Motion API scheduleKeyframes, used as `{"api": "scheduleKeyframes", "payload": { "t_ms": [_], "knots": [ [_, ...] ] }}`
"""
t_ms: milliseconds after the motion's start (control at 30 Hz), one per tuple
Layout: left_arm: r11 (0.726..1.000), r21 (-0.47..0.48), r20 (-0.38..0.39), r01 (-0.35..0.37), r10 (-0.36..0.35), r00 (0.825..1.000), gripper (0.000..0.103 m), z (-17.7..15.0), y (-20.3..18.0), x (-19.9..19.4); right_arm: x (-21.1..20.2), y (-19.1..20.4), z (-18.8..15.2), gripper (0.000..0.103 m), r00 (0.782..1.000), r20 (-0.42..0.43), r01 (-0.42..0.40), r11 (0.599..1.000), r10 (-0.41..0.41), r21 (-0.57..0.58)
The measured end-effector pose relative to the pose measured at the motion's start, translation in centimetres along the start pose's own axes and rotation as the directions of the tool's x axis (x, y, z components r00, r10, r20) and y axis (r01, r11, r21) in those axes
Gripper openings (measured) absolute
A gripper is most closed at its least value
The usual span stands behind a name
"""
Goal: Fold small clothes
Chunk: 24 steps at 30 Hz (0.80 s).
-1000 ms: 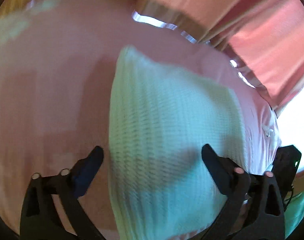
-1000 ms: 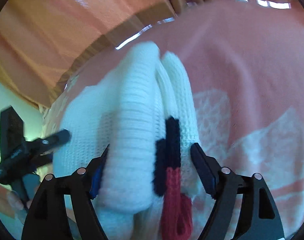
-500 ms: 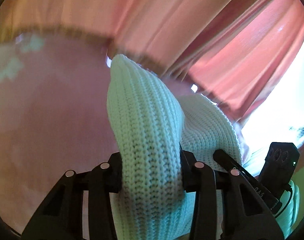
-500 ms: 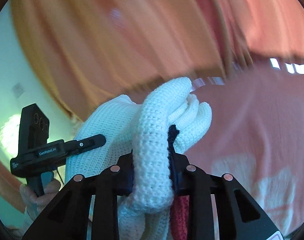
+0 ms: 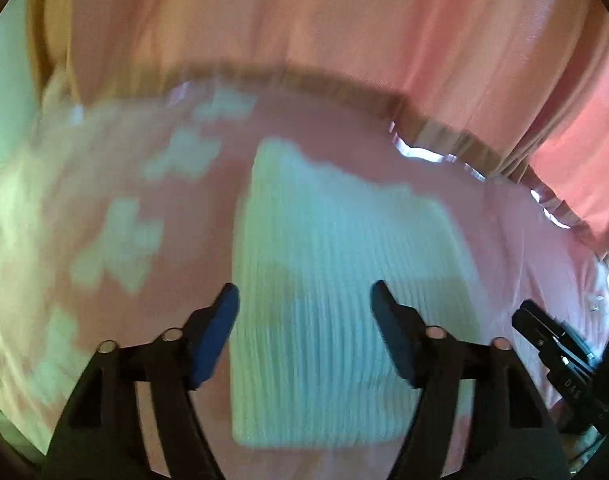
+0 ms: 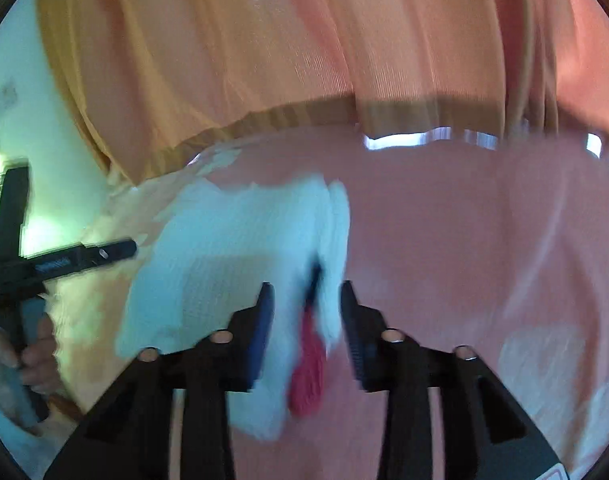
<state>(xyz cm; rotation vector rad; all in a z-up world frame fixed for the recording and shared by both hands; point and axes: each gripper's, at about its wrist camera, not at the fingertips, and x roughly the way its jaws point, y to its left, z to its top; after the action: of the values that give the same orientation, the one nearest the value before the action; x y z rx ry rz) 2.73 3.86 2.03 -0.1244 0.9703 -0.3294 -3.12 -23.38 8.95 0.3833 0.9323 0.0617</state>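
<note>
A white knit garment (image 5: 344, 280) lies folded flat on the pink bedspread (image 5: 192, 208). My left gripper (image 5: 304, 308) hovers over its near left part; the jaws are opening and nothing is pressed between them. In the right wrist view the garment (image 6: 224, 248) shows its right edge with a navy and red stripe (image 6: 306, 376). My right gripper (image 6: 306, 308) stands over that edge. Its jaws are opening, and the edge sits between the pads, which no longer squeeze it. The picture is blurred.
Salmon curtains (image 5: 304, 20) hang along the bed's far side, with bright window gaps under their hem (image 6: 396, 142). The bedspread (image 6: 484, 260) stretches right of the garment. A person's hand (image 6: 36, 352) holds the left gripper's handle (image 6: 64, 260); the right gripper's body (image 5: 552, 344) shows at the right edge.
Half a second ago both grippers were shut on a raised fold of the garment. Now the garment lies flat on the bed, both pairs of jaws have parted, and both hands have drawn back.
</note>
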Motion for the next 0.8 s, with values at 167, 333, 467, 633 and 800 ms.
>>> {"api": "scheduleKeyframes", "payload": {
  "t_ms": [167,333,467,633,800],
  "knots": [
    [0.999,0.043,0.126,-0.023,0.018,0.992,0.074,-1.1,-1.2,-3.1,-2.8,2.8,0.0,0.011,0.997,0.034,-0.064,0.995,0.066,-0.074],
    [0.993,0.076,0.070,-0.092,0.087,0.994,0.075,-1.8,-2.1,-0.7,1.4,6.5,0.4,0.004,0.995,-0.075,-0.075,0.978,0.061,-0.195],
    [0.968,0.147,0.010,-0.204,0.205,0.979,0.075,-2.8,-2.5,2.4,6.4,2.7,-1.9,0.000,0.989,-0.139,0.015,0.980,-0.044,-0.200],
    [0.956,0.164,0.034,-0.245,0.242,0.970,0.080,-3.3,-2.6,2.7,5.6,3.5,-1.1,0.000,0.988,-0.118,0.065,0.968,-0.096,-0.241],
    [0.960,0.131,0.090,-0.247,0.237,0.967,0.086,-3.8,-2.9,-0.4,1.0,4.1,-1.0,0.014,0.992,-0.006,0.123,0.971,-0.126,-0.208]
  ]
}}
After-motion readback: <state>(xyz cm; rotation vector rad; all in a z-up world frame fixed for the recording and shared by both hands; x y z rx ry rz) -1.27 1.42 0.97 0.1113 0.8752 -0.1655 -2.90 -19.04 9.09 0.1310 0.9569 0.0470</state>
